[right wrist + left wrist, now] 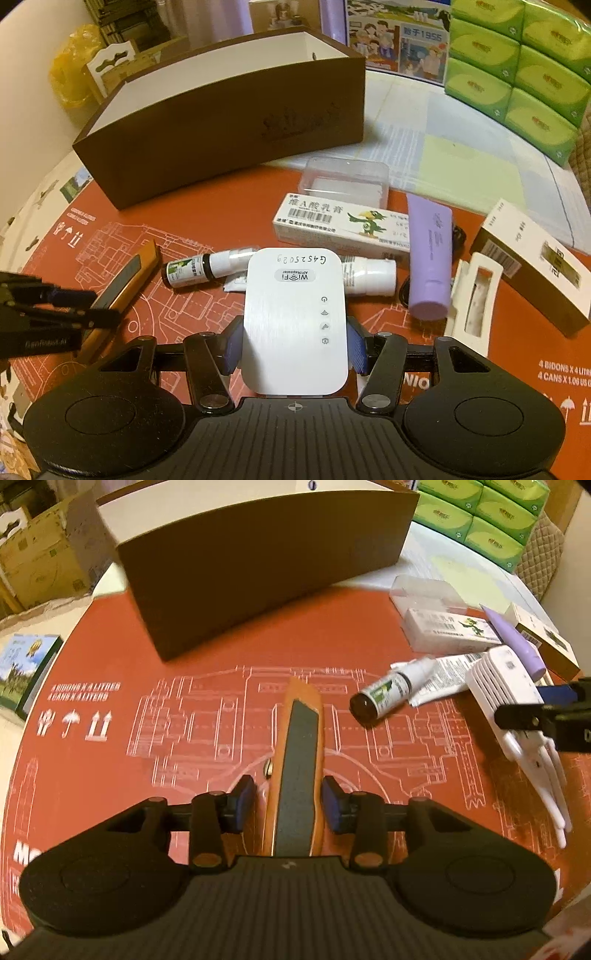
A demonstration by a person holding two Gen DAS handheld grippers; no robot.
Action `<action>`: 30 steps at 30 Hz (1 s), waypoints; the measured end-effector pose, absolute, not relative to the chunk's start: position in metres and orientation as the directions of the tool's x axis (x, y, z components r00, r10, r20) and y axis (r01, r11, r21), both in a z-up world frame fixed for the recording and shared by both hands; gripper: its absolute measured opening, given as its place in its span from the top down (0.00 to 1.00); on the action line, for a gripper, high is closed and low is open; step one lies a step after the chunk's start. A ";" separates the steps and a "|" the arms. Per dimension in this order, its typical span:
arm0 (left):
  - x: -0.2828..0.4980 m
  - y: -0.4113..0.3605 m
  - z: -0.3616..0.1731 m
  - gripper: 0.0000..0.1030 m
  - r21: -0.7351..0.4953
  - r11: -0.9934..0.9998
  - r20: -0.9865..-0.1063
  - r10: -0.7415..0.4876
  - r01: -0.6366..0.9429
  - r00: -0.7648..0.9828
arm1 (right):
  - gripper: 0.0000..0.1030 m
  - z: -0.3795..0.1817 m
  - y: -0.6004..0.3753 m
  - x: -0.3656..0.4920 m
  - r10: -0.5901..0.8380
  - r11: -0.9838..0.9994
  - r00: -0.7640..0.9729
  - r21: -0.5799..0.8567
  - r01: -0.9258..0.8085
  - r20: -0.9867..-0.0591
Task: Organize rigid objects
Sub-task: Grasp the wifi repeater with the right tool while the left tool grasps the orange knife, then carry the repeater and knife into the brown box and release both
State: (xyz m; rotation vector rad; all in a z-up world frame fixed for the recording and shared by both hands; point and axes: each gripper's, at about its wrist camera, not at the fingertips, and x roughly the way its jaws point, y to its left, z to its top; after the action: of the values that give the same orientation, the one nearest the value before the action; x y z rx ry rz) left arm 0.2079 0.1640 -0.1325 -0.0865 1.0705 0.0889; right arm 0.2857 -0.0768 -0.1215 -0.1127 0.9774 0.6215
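My left claw (288, 805) straddles an orange utility knife (297, 760) lying flat on the red printed mat (207, 672); its blue pads (334, 805) stand a little off each side of the handle, so it is open. My right claw (295, 349) is closed on a white WiFi repeater (295, 321), both pads pressed against its sides. Beyond lie a small dropper bottle (192, 269), a white ointment carton (340, 225) and a purple tube (430, 258). The brown open-topped box (221, 118) stands behind them.
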 end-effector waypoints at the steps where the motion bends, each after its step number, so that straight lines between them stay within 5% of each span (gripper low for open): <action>1: 0.211 0.164 -0.133 0.65 -0.023 0.994 -0.877 0.031 -0.108 0.479 | 0.49 -0.121 -0.078 0.285 0.440 0.824 0.403 0.182 -0.537 -0.802; 17: 0.213 0.150 -0.136 0.71 0.041 0.998 -0.870 0.060 -0.050 0.489 | 0.49 -0.119 -0.078 0.279 0.423 0.845 0.418 0.183 -0.503 -0.804; 30: 0.213 0.152 -0.087 0.71 0.008 0.997 -0.827 0.051 -0.079 0.560 | 0.49 -0.104 -0.067 0.283 0.453 0.829 0.428 0.193 -0.525 -0.782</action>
State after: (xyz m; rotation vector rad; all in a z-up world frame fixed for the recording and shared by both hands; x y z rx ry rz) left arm 0.2134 0.1524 -0.0872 -0.0311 0.9731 0.0771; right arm 0.2830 -0.0670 -0.1036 -0.0843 0.9488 0.6114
